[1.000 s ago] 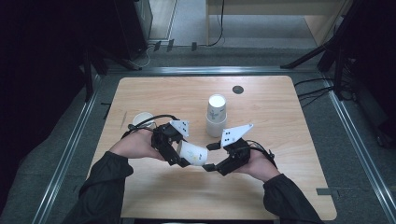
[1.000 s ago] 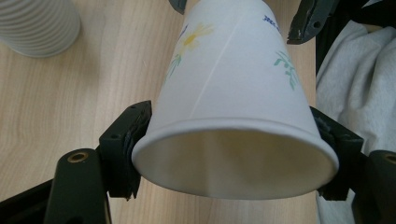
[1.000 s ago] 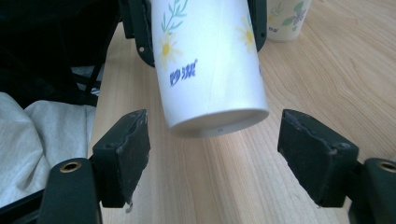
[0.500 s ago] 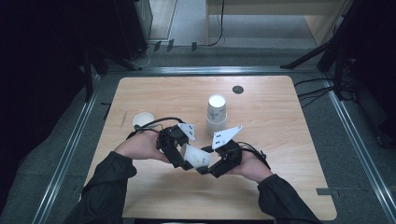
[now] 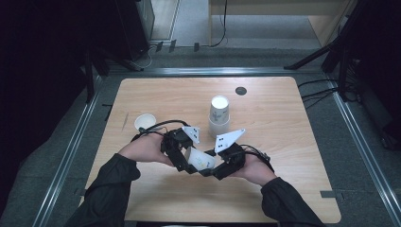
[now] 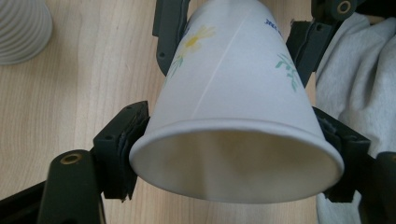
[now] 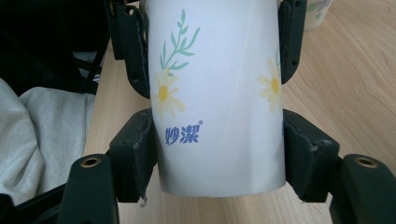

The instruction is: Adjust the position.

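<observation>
A white paper cup point(image 5: 198, 158) printed with daisies lies on its side just above the table, between my two grippers. My left gripper point(image 5: 187, 161) takes it at the wide rim. In the left gripper view its pads point(image 6: 133, 135) still touch the rim of the cup point(image 6: 233, 93), though the jaws have just been opening. My right gripper point(image 5: 213, 166) comes from the other side at the narrow base end. Its jaws have just been closing, and in the right gripper view the pads point(image 7: 140, 149) press on both sides of the cup point(image 7: 219, 93).
An upturned stack of paper cups point(image 5: 219, 116) stands behind the grippers at mid table. A small ribbed white cup point(image 5: 144, 122) sits to the left, near the left hand. A black disc point(image 5: 240, 90) is set in the tabletop at the back.
The right gripper has come in leftward to the cup and its jaws have narrowed around the base end. The left gripper has stayed in place at the rim.
</observation>
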{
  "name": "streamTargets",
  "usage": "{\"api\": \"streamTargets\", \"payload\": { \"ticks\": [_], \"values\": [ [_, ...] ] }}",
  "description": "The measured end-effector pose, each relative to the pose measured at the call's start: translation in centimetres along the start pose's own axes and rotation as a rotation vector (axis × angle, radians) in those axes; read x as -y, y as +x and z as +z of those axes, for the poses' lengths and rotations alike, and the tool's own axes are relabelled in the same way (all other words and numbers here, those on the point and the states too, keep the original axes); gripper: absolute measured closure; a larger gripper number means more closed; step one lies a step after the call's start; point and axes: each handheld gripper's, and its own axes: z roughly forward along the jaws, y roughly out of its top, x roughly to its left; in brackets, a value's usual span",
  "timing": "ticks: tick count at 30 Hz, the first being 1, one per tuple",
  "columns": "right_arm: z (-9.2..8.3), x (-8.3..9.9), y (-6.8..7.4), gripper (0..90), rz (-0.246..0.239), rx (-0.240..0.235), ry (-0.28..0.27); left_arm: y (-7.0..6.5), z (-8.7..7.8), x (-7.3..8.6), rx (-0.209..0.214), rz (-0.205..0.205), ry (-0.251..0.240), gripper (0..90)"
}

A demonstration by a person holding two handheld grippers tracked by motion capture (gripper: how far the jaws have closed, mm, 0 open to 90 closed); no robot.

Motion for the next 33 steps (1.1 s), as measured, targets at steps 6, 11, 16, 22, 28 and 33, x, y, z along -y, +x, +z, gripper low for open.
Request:
{"api": "streamTargets", "payload": {
  "ticks": [6,11,16,22,28,33],
  "values": [
    [-0.9,0.0,-0.3,34.5,0.011,0.015,-0.021,0.3,-0.5,0.3,-0.018,-0.029,-0.047,15.7],
    [-1.9,0.0,-0.4,34.5,0.012,0.029,-0.041,0.4,-1.5,1.1,-0.027,-0.027,-0.110,15.6],
    [-3.1,0.0,-0.5,34.5,0.019,0.045,-0.085,0.4,-2.2,1.8,-0.039,-0.033,-0.165,15.6],
    [-4.5,0.1,-0.7,34.5,0.034,0.064,-0.129,0.3,-2.3,2.9,-0.052,-0.045,-0.201,16.2],
    [-5.0,0.2,-0.7,34.5,0.042,0.066,-0.150,0.3,-2.7,4.1,-0.050,-0.100,-0.286,16.2],
    [-5.3,0.2,-0.7,34.5,0.048,0.063,-0.168,0.2,-2.6,4.5,-0.049,-0.131,-0.353,16.2]
  ]
}}
